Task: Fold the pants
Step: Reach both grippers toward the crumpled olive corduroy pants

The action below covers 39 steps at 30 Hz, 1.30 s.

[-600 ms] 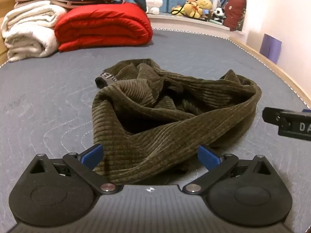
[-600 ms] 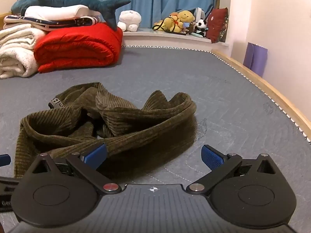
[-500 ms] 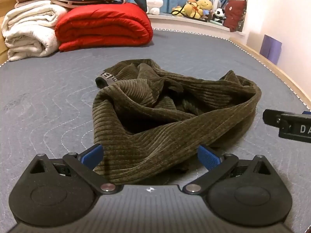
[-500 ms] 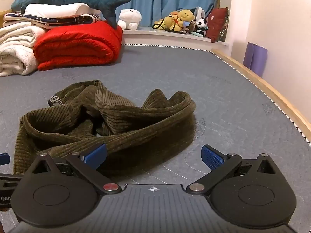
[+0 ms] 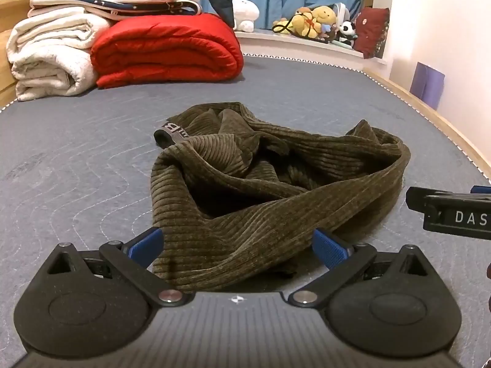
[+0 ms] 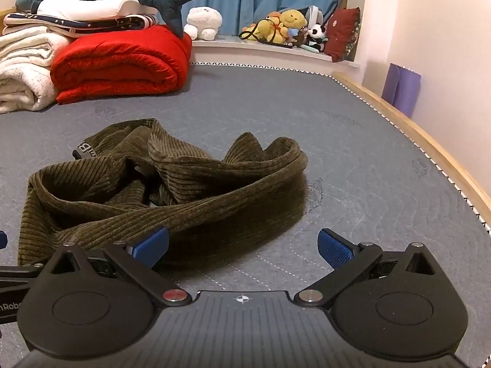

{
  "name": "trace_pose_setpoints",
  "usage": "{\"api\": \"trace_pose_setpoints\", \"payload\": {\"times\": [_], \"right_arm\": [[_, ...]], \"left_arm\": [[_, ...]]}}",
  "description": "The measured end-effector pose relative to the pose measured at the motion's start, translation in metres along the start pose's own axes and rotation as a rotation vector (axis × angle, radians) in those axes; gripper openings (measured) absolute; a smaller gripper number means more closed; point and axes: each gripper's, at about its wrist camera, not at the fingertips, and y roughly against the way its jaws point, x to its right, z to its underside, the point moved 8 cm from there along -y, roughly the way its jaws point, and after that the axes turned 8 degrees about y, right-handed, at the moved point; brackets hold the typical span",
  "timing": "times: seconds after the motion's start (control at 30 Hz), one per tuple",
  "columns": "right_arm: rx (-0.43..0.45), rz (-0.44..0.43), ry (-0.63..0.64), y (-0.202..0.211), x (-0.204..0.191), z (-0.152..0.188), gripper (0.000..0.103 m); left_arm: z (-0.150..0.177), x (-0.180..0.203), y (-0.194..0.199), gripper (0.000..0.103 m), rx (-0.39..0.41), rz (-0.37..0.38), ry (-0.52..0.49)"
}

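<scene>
Left gripper (image 5: pixel 237 242): jaws spread wide, nothing clamped. Its blue pads (image 5: pixel 144 242) straddle the near fold of the pants (image 5: pixel 276 190) but stand clear of the cloth. Pointed down at a slant.

Right gripper (image 6: pixel 242 245): also spread wide, holding nothing. One pad sits just over the near band of cloth; the other hangs over bare mattress (image 6: pixel 353 141). In the left view it shows at the right edge, just beside the heap.

Pants: olive corduroy, lying on the bed in a loose twisted ring, one leg wrapped round the front, folds piled in the middle. A dark waistband with lettering (image 5: pixel 172 133) pokes out on the far left side. Hems not identifiable from here. No folding has begun; the garment needs spreading out first.

Risks, as judged:
- Closing where the grippers now point would likely take the thick rolled band, several layers at once. Lifting that drags the whole knot instead of opening it.
- Both grippers seizing the same leg would tighten the twist.
- The right gripper, half off the cloth, may pinch the quilted cover or close on air.
- Ribbed cloth is bulky; a shallow bite on the fold's crest may slip when pulled.
- Red quilt (image 5: pixel 165 52) and white blankets (image 5: pixel 49 58) lie well apart at the far end, not a snag risk yet.
</scene>
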Motion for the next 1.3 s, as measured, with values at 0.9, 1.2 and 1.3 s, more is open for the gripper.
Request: {"api": "trace_pose_setpoints", "payload": {"times": [0.9, 1.2, 1.3], "right_arm": [[-0.006, -0.032, 0.025, -0.006, -0.009, 0.002, 0.007], [0.01, -0.037, 0.032, -0.004, -0.013, 0.0, 0.0], [0.011, -0.036, 0.032, -0.004, -0.013, 0.0, 0.0]], "left_arm": [[0.007, 0.008, 0.0, 0.0, -0.041, 0.053, -0.05], [0.007, 0.009, 0.001, 0.0, -0.034, 0.051, -0.057], [0.006, 0.009, 0.001, 0.0, -0.034, 0.052, -0.057]]}}
